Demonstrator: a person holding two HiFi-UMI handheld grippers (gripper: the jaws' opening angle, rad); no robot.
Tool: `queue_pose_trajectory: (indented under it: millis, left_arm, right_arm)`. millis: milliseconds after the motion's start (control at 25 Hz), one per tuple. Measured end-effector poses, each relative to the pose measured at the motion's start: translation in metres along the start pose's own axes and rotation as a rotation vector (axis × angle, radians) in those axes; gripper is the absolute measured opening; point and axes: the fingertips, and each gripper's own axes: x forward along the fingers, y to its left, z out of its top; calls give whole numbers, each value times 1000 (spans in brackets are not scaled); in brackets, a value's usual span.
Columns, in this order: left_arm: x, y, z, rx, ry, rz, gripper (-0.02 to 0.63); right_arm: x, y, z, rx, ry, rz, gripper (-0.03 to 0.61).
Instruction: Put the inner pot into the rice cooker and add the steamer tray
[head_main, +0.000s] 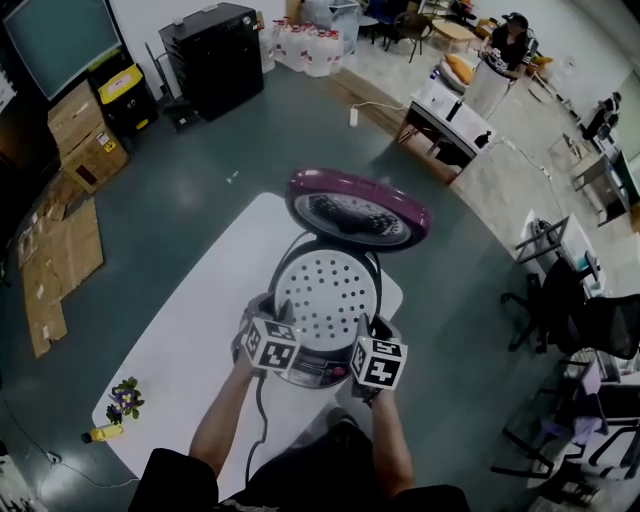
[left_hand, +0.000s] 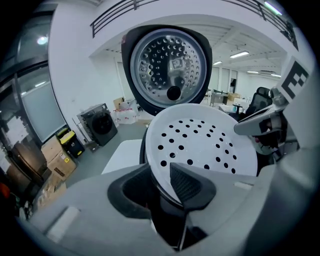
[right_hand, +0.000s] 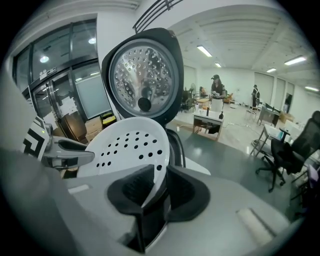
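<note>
The rice cooker (head_main: 300, 372) stands on a white table (head_main: 190, 340) with its purple lid (head_main: 357, 208) raised. A white perforated steamer tray (head_main: 325, 290) lies tilted over the cooker's mouth and hides what is inside. My left gripper (head_main: 284, 312) is at the tray's left rim. In the left gripper view the tray's (left_hand: 200, 140) edge passes between the jaws of the left gripper (left_hand: 161, 182), with a dark gap at the left pad. My right gripper (head_main: 362, 324) holds the right rim. In the right gripper view the right gripper (right_hand: 159, 186) is shut on the tray's (right_hand: 125, 147) edge.
A small bunch of flowers (head_main: 124, 399) and a yellow bottle (head_main: 103, 433) lie at the table's near left corner. The cooker's cord (head_main: 258, 425) runs toward me. Cardboard boxes (head_main: 85, 135), desks and office chairs (head_main: 570, 310) stand on the floor around.
</note>
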Motion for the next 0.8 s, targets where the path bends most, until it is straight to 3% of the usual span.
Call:
queue_pose_trajectory:
  millis: [520, 640, 800]
  left_arm:
    - [4, 5, -4, -5, 10, -2, 138]
    - [1, 12, -1, -19, -19, 27, 144]
    - [-4, 14, 7, -42, -64, 41, 155]
  right_arm:
    - [8, 3, -3, -33, -2, -4, 90]
    - [5, 4, 0, -69, -30, -3, 143]
    - [-1, 5, 11, -92, -80, 7, 164]
